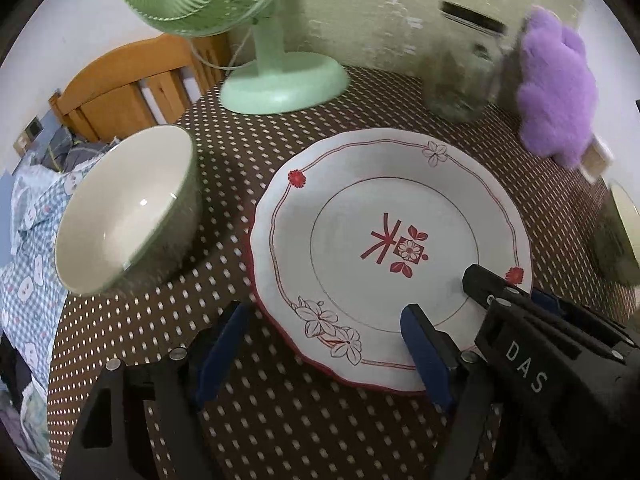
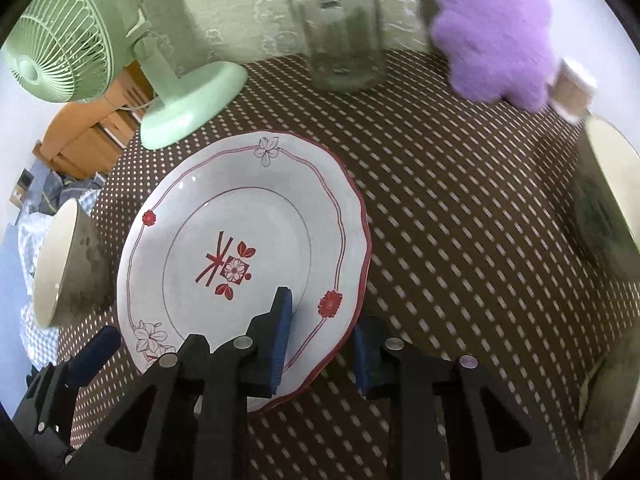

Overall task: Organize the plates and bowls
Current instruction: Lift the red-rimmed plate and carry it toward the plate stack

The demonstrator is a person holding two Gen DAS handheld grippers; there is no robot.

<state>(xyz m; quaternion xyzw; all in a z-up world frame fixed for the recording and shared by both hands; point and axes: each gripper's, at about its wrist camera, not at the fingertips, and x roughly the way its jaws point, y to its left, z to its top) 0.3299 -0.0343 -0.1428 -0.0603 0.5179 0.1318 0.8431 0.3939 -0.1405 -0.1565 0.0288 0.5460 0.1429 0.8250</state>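
In the left wrist view, a white plate (image 1: 394, 248) with red flower trim and a red emblem fills the centre and lower right of the frame, lying flat on a brown tablecloth (image 1: 224, 408) dotted with white. The left gripper (image 1: 326, 354) comes up from the bottom edge with its blue-padded jaws spread wide: one finger sits over the cloth just left of the plate, the other over the plate's near rim. Neither pad visibly presses on the plate. At lower right the right gripper (image 1: 494, 296) reaches onto the plate's right rim. A cream-lined green bowl (image 1: 128, 208) stands at centre left, apart from the plate. A green fan (image 1: 256, 40) stands at the top, a glass jar (image 1: 464, 68) and a purple plush toy (image 1: 556, 88) at upper right. The rim of a second bowl (image 1: 624, 216) shows at the right edge.

In the right wrist view, the plate (image 2: 224, 240) sits left of centre. The right gripper (image 2: 322, 344) straddles its lower right rim, one blue pad over the plate's face and the other beyond the edge, drawn close on the rim; whether both pads touch it I cannot tell. No earlier frame is given. The left gripper's finger (image 2: 94, 350) shows at lower left. The bowl (image 2: 64, 264) stands at the left edge, the fan (image 2: 80, 40) at upper left, the jar (image 2: 340, 28) at top centre, the plush toy (image 2: 492, 28) at upper right, the second bowl (image 2: 616, 184) at the right edge.
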